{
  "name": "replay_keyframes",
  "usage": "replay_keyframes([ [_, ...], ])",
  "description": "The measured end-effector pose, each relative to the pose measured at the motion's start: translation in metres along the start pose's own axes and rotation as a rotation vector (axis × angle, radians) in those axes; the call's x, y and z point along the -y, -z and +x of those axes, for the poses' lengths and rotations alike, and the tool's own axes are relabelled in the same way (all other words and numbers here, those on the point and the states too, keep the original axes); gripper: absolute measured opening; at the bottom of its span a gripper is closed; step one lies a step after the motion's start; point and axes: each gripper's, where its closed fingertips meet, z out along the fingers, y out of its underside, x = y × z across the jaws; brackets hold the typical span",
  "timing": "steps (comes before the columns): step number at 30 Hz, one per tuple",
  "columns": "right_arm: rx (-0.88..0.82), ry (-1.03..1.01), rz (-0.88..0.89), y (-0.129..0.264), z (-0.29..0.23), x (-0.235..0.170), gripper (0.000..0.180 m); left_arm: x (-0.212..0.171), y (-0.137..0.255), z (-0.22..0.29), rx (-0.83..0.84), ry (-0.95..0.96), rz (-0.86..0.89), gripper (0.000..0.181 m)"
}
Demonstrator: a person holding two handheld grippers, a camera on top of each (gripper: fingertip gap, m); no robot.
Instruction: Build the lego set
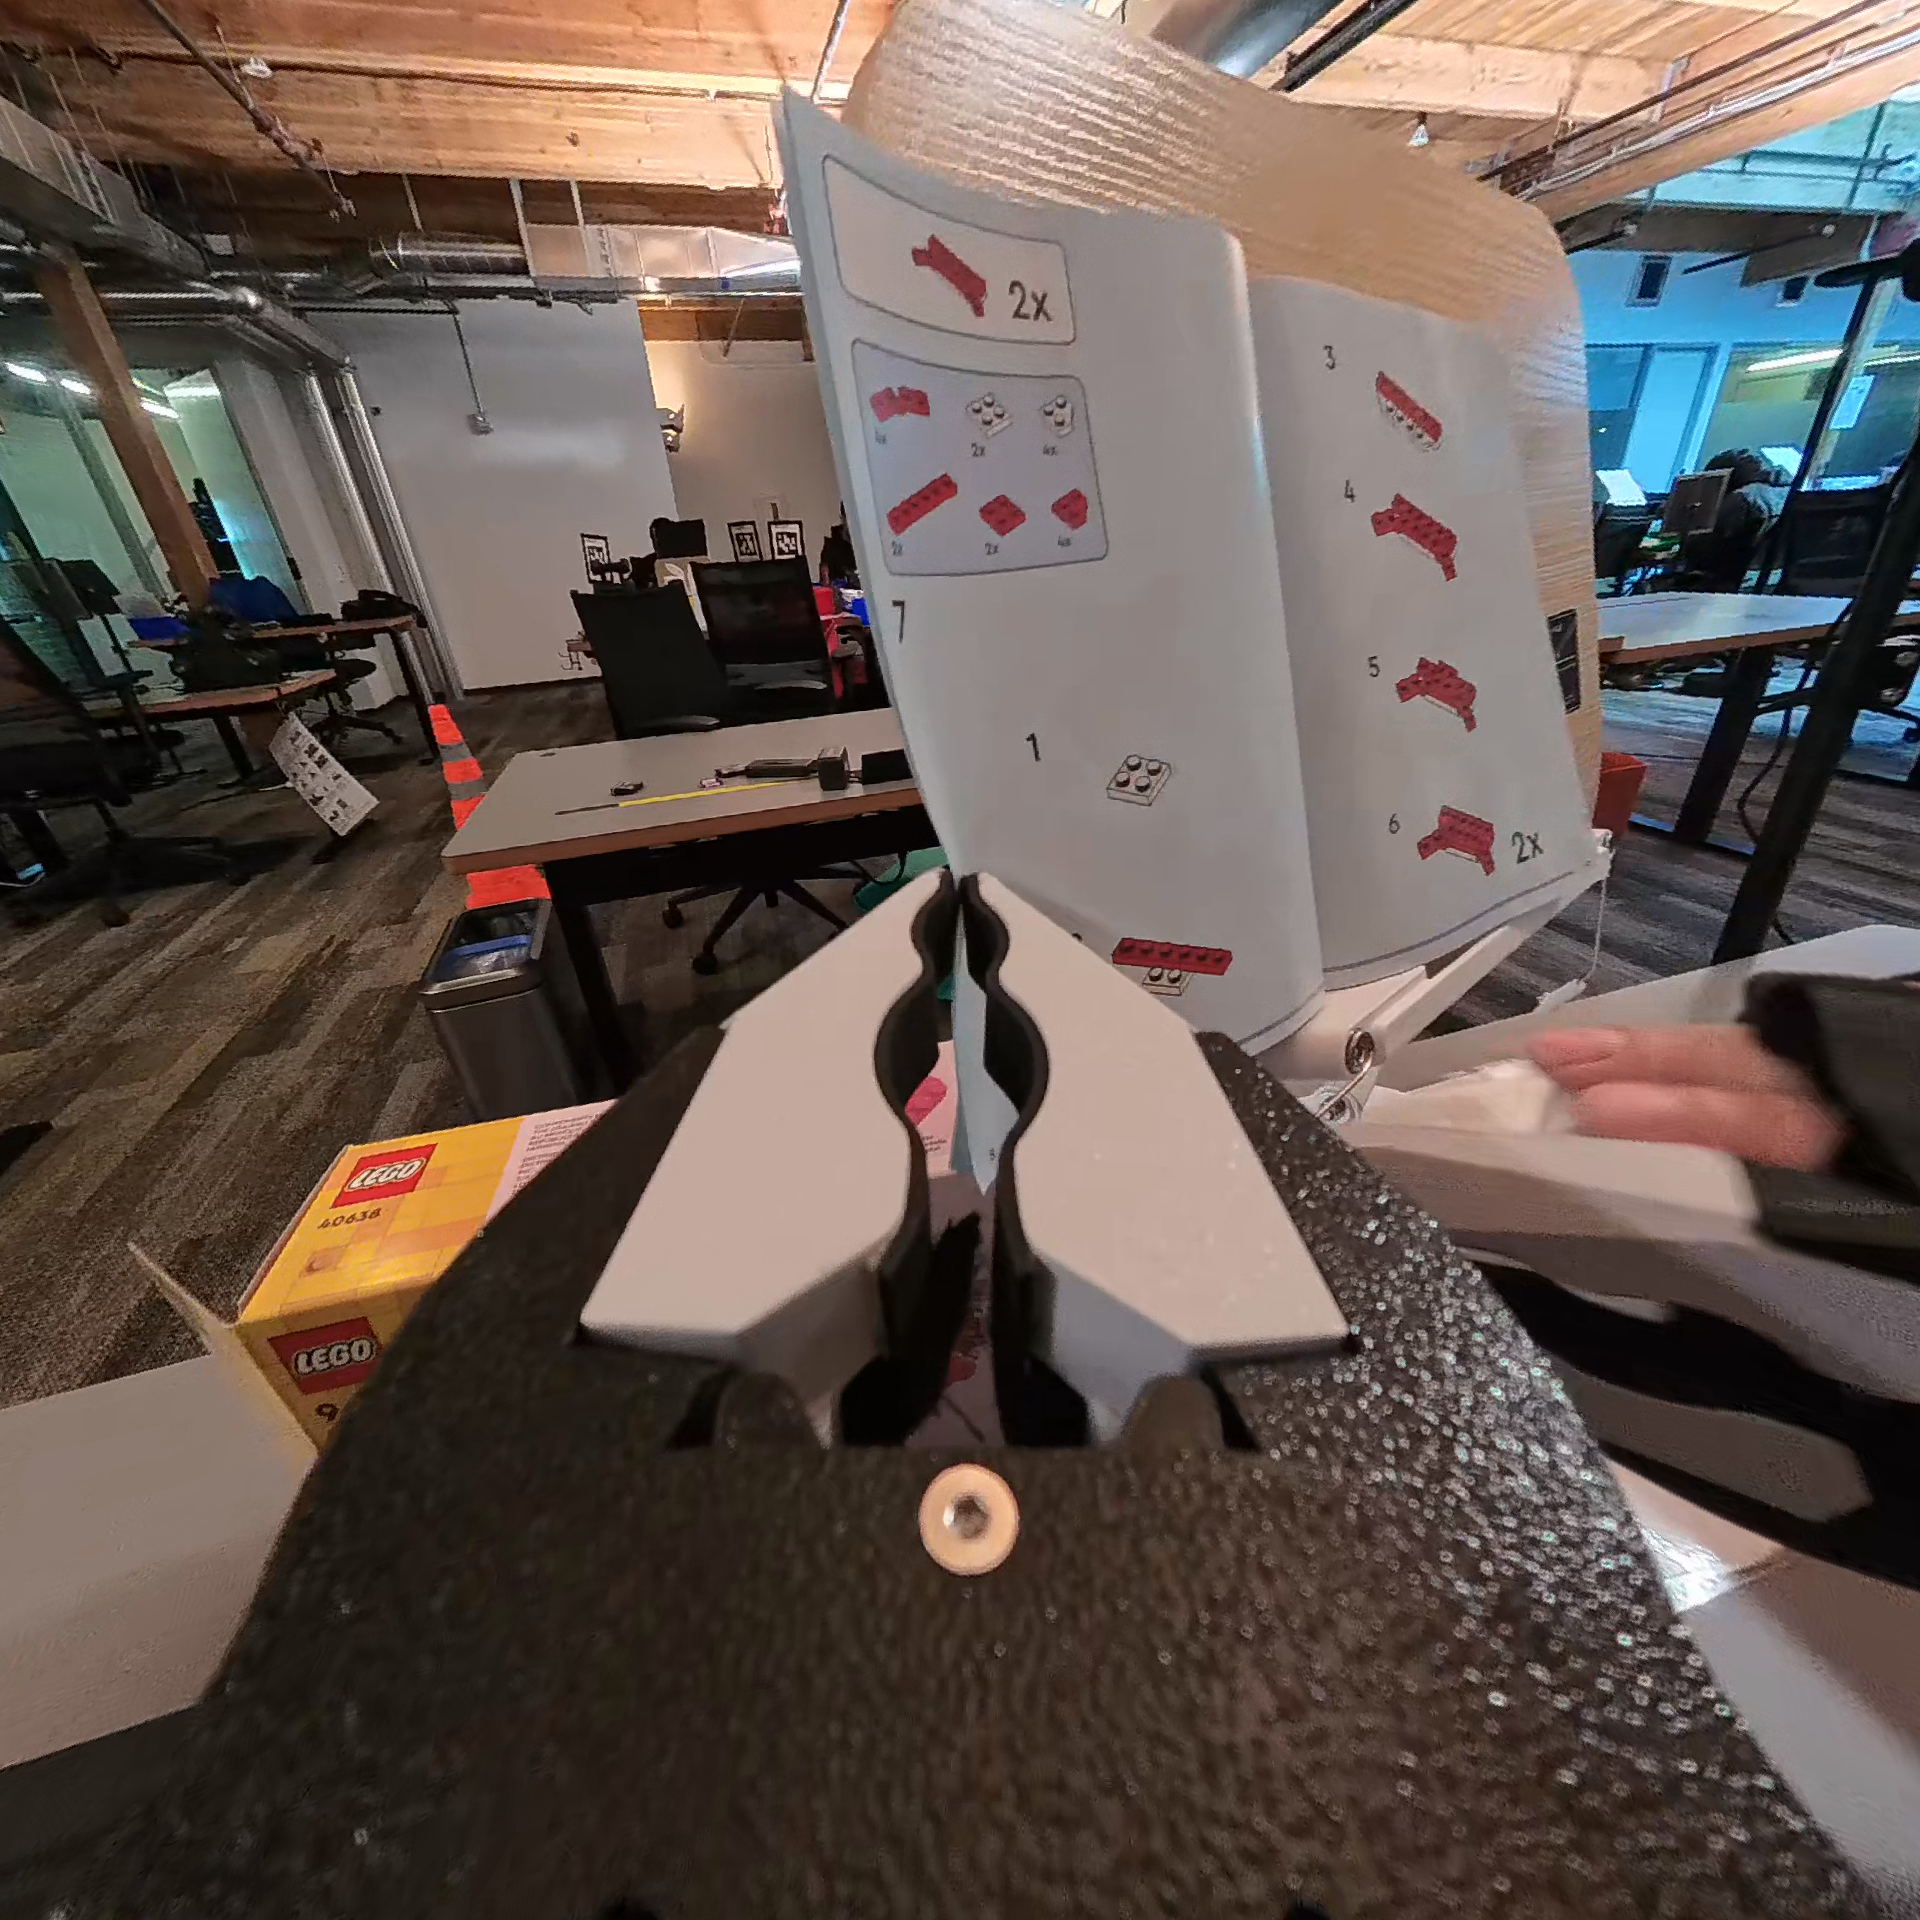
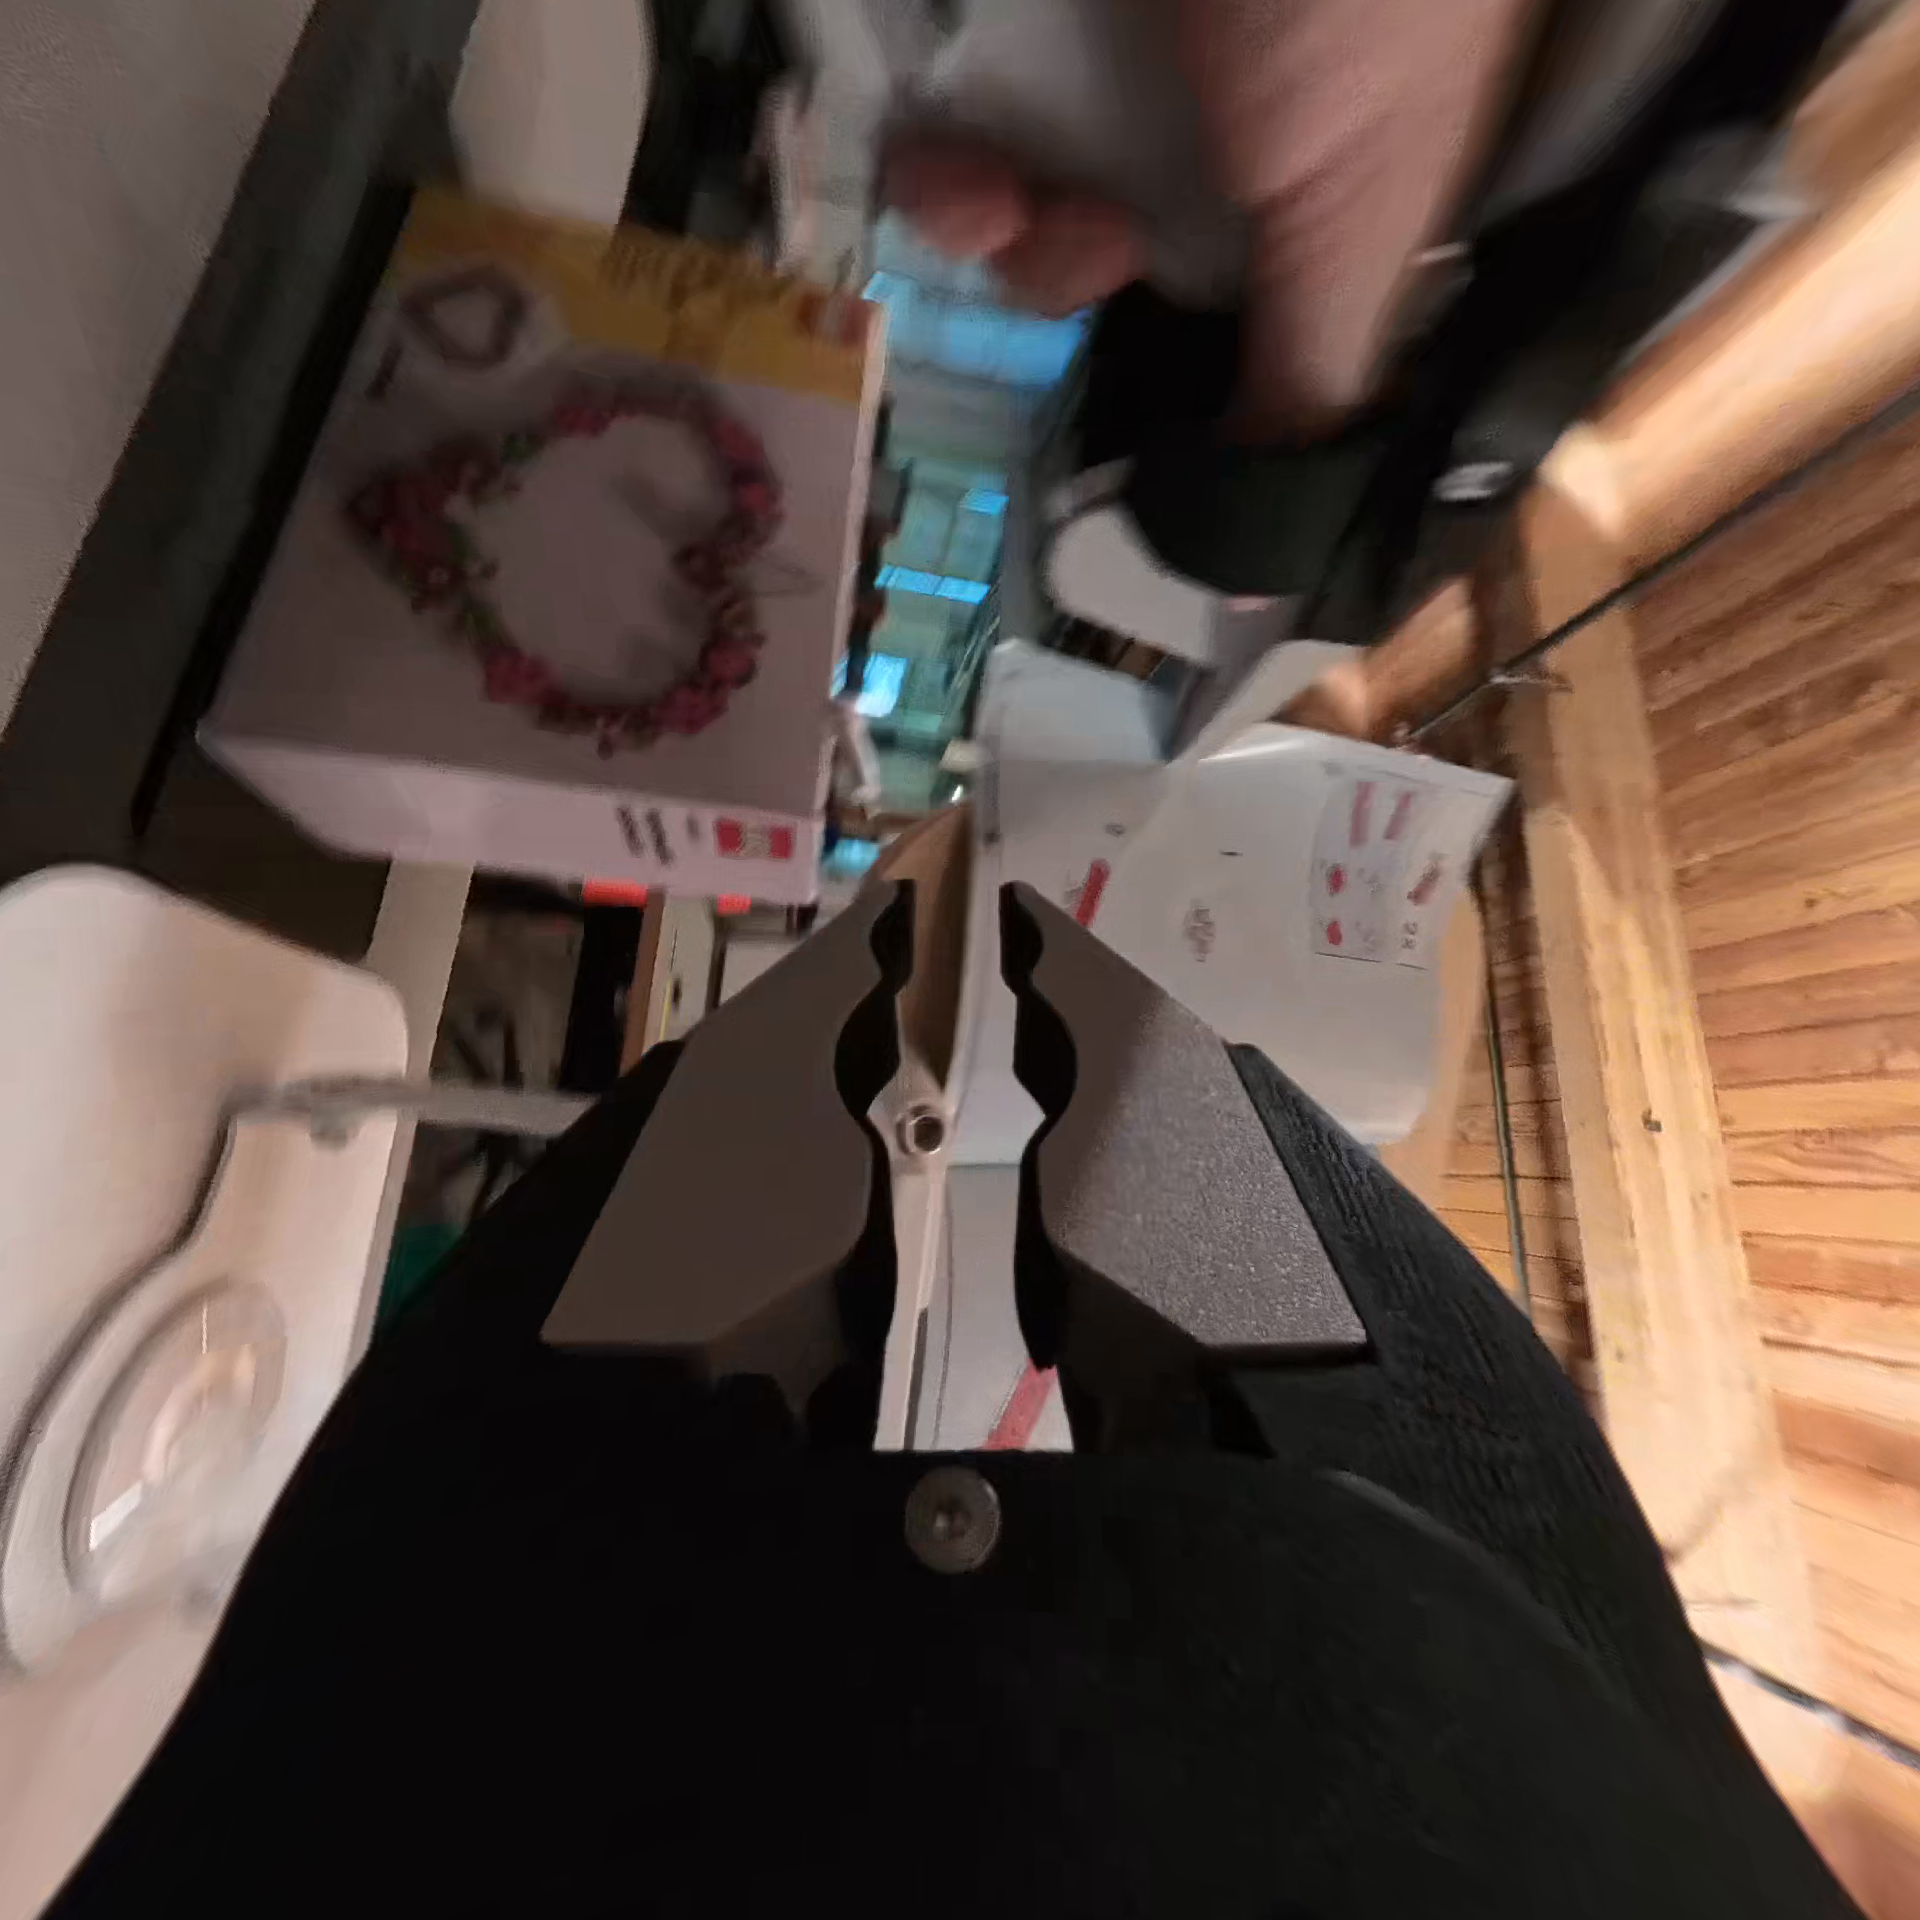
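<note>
The instruction booklet (image 1: 1091, 623) stands open on a white book stand (image 1: 1455, 966) with a wood-patterned back. My left gripper (image 1: 958, 894) is shut on the lower edge of the booklet's left page. In the right wrist view, which is blurred and turned sideways, my right gripper (image 2: 956, 904) is slightly open, and the stand's white arm (image 2: 920, 1127) and board edge lie between its jaws. The booklet (image 2: 1299, 883) shows just beyond. The right gripper's grey fingers (image 1: 1558, 1184) and a hand (image 1: 1683, 1091) reach in from the right of the left wrist view.
The yellow Lego box (image 1: 395, 1247) stands at the table's left edge; its front with a heart wreath (image 2: 582, 561) shows in the right wrist view. A white tray (image 2: 187, 1195) lies near it. Office desks, chairs and a bin (image 1: 499, 997) stand beyond the table.
</note>
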Motion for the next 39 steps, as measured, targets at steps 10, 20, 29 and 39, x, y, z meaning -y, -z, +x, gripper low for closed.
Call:
replay_keyframes([
  [10, -0.567, -0.982, 0.096, 0.082, 0.090, -0.090, 0.058, -0.001, 0.001, -0.003, 0.014, 0.003, -0.014, 0.006],
  [20, -0.603, -1.695, -0.069, 0.075, 0.000, -0.163, 0.054, -0.004, 0.000, -0.003, 0.016, -0.015, -0.022, 0.005],
  [29, -0.608, -1.700, -0.068, 0.077, -0.002, -0.162, 0.023, -0.004, -0.001, -0.002, 0.011, -0.018, -0.026, 0.005],
  [39, -0.542, -1.752, -0.104, 0.065, -0.003, -0.165, 0.031, -0.005, -0.001, -0.002, 0.003, -0.018, -0.030, 0.003],
])
